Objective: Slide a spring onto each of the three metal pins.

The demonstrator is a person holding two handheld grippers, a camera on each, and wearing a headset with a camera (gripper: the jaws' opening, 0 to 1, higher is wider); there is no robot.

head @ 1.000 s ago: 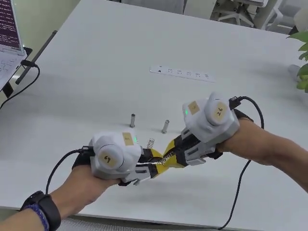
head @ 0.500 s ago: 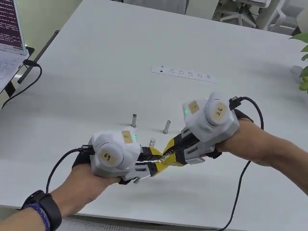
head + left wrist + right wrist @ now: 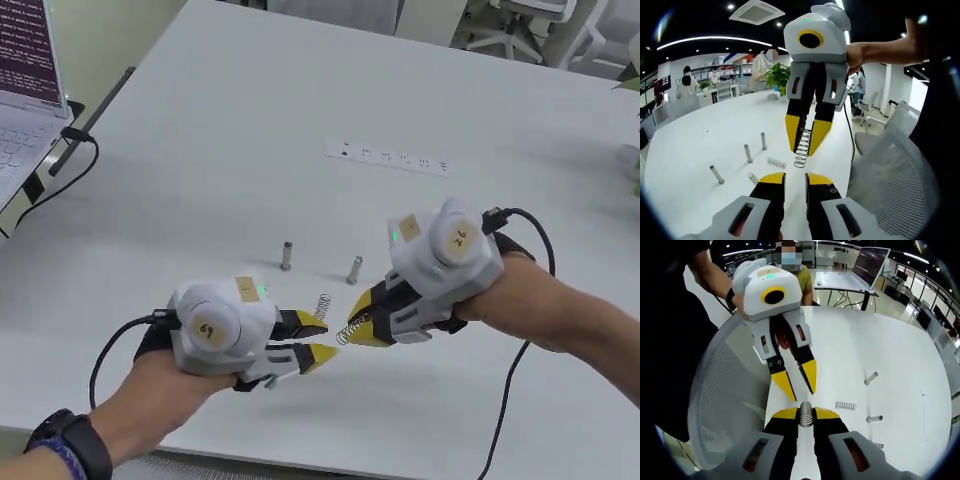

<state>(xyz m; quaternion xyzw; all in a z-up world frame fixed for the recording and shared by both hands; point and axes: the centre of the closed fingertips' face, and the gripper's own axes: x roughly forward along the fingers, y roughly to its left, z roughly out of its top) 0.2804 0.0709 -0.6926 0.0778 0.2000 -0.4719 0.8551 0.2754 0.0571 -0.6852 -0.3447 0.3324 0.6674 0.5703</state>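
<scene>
Right gripper view: a small coiled steel-wire spring (image 3: 806, 412) is seen pinched end-on between the yellow-tipped jaws of the right gripper (image 3: 806, 416), which are drawn in narrow on its coils. Half a second earlier the left gripper (image 3: 801, 393) was pressed in at the same spring. It has since been pulled back and stands just apart, facing the right jaws tip to tip, with its own jaws spread moderately and nothing held between them. The spring is therefore judged to have been handed over and to be carried by the right gripper alone, ready to be taken to a pin. Three short grey metal pins (image 3: 747, 153) are seen upright and bare, ahead and to the left of the left jaws. Two loose springs (image 3: 776, 162) lie on the white tabletop (image 3: 200, 150) between those pins and the jaws, so no spring appears to have been fitted yet.
</scene>
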